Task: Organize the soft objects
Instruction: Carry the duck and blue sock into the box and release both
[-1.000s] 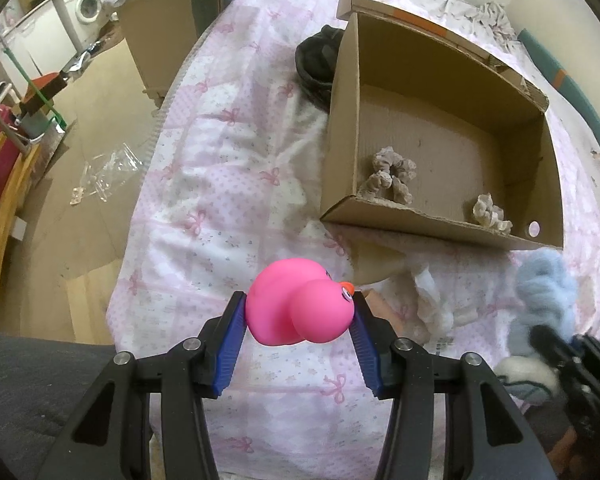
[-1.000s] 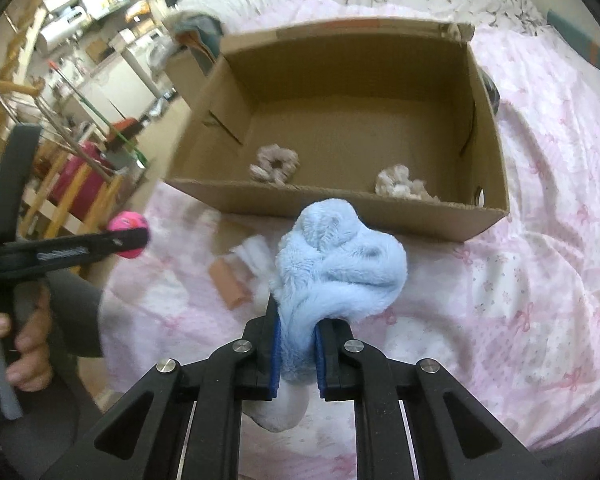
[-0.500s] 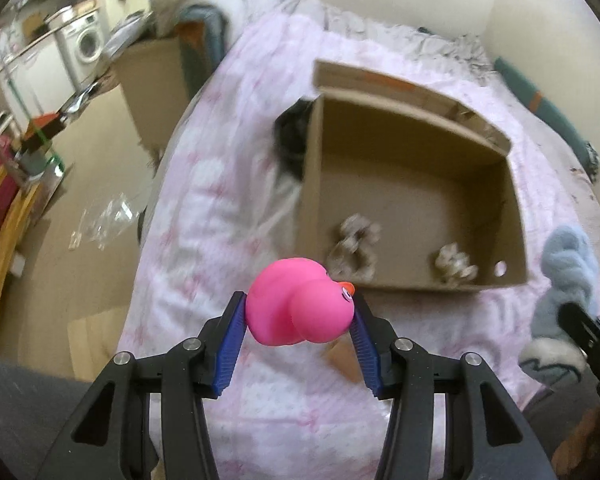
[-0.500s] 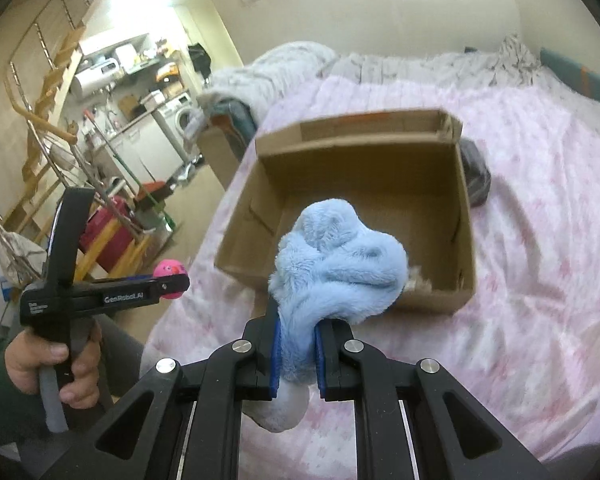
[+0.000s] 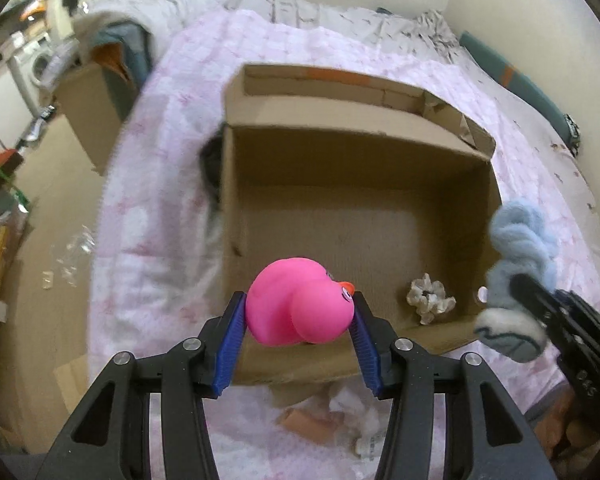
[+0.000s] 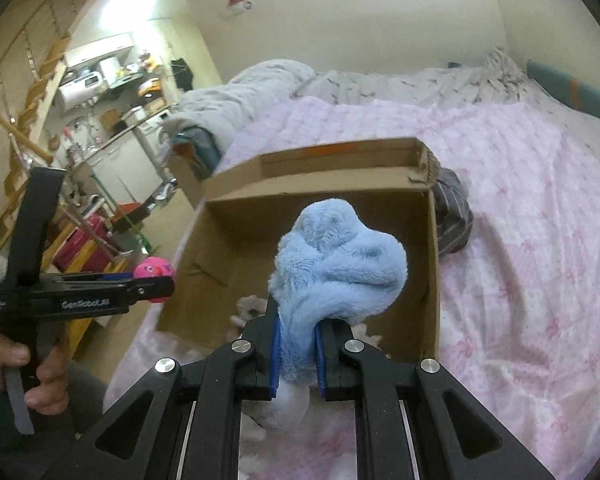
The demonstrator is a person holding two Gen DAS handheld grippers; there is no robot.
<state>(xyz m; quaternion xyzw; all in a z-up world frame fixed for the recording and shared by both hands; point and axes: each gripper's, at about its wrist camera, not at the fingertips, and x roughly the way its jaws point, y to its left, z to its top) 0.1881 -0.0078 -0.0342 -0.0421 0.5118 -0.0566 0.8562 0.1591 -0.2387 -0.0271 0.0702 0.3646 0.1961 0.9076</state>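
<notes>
Both grippers have lifted toward the box [image 5: 260, 364]: the left gripper [image 5: 300, 332] clamps a pink duck [image 5: 298, 306] over its near wall, the right gripper [image 6: 296, 350] pinches a blue sock [image 6: 336, 272], both ready to drop in.

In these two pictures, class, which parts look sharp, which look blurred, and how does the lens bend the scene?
Left wrist view: the pink duck is sharp, the cardboard box and bedspread smeared. Right wrist view: the blue sock is crisp, the box rim slightly soft. Both views curve at the edges, with dark corners.
</notes>
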